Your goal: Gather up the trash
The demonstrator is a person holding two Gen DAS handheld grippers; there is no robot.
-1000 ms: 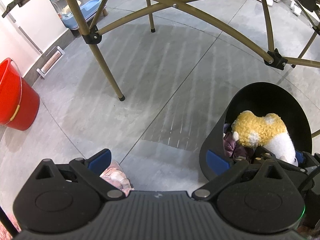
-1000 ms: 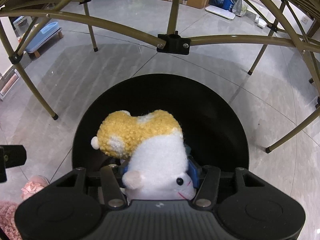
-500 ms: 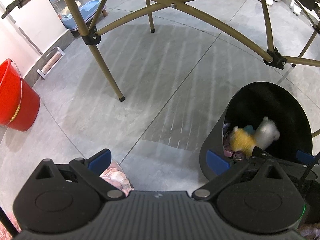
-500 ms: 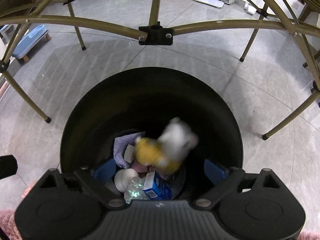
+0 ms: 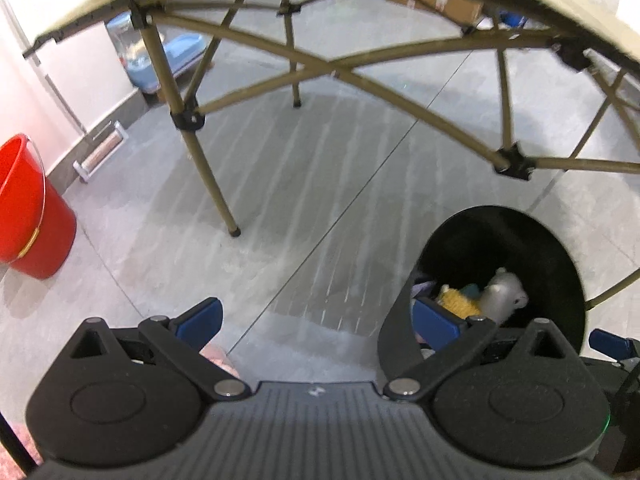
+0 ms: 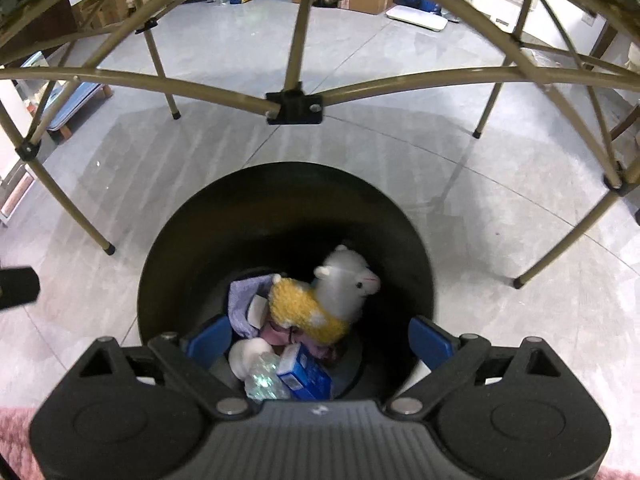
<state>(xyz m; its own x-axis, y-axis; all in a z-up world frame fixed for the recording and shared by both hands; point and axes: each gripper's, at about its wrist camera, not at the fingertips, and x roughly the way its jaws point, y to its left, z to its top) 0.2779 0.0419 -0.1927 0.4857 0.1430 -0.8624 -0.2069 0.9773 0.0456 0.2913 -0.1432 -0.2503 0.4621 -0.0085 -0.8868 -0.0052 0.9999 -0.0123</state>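
Observation:
A black trash bin (image 6: 168, 280) stands on the grey floor right below my right gripper (image 6: 316, 340), whose blue pads are wide apart with nothing between them. Inside the bin a yellow and white plush alpaca (image 6: 324, 296) lies on purple cloth, a blue carton (image 6: 306, 376), a clear crumpled bottle and a white cup. In the left wrist view the same bin (image 5: 560, 264) sits at the lower right with the alpaca (image 5: 500, 292) inside. My left gripper (image 5: 316, 320) is open over bare floor, beside the bin. A pink thing (image 5: 216, 356) peeks out under its left finger.
A folding table's tan legs and cross bars (image 5: 208, 176) span the floor ahead; one brace joint (image 6: 294, 108) hangs just beyond the bin. A red bucket (image 5: 28, 212) stands by the left wall. A pink rug edge (image 6: 16, 452) lies at the bottom left.
My right gripper opened and let go of the plush alpaca, which dropped into the bin onto the other trash. Both grippers rose a little, so more of the table shows.

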